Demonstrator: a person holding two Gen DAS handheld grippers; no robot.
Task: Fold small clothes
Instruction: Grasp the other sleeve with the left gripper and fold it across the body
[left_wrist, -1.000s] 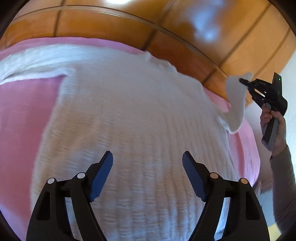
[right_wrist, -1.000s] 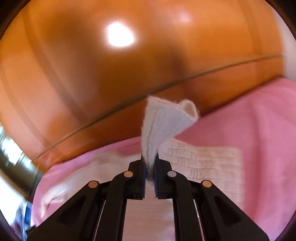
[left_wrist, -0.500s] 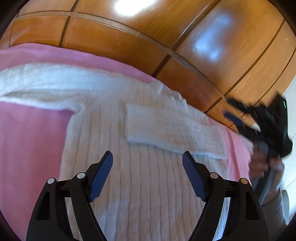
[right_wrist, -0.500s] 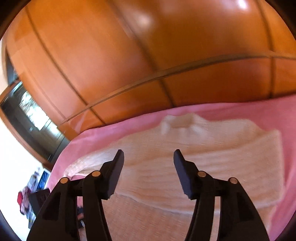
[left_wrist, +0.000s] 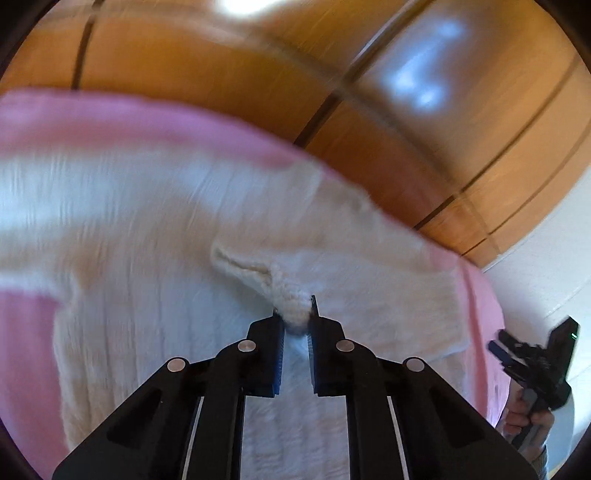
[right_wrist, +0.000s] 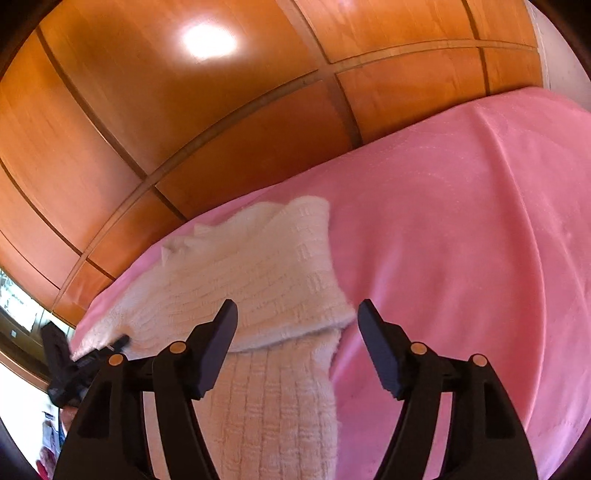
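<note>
A white knit sweater (left_wrist: 140, 258) lies flat on a pink bedspread (left_wrist: 26, 339), with one sleeve (left_wrist: 399, 295) folded across its chest. My left gripper (left_wrist: 295, 312) is closing, and its pads pinch a raised bunch of knit at the end of that sleeve. In the right wrist view the same sweater (right_wrist: 258, 266) lies ahead, with the folded sleeve on top. My right gripper (right_wrist: 297, 312) hovers over the sweater's right edge; its jaws are opening and hold nothing. The right gripper (left_wrist: 532, 365) also shows at the far right of the left view, and the left gripper (right_wrist: 85, 354) at the far left of the right view.
A glossy wooden panelled wall (right_wrist: 184, 110) rises right behind the bed. Bare pink bedspread (right_wrist: 461, 229) stretches to the right of the sweater. A hand (left_wrist: 524, 421) holds the right gripper's handle off the bed's edge. A window (right_wrist: 14, 306) sits at far left.
The right gripper let go of the sleeve, which now lies across the chest, and pulled back to the sweater's right edge. The left gripper moved forward and shut on the sleeve's end.
</note>
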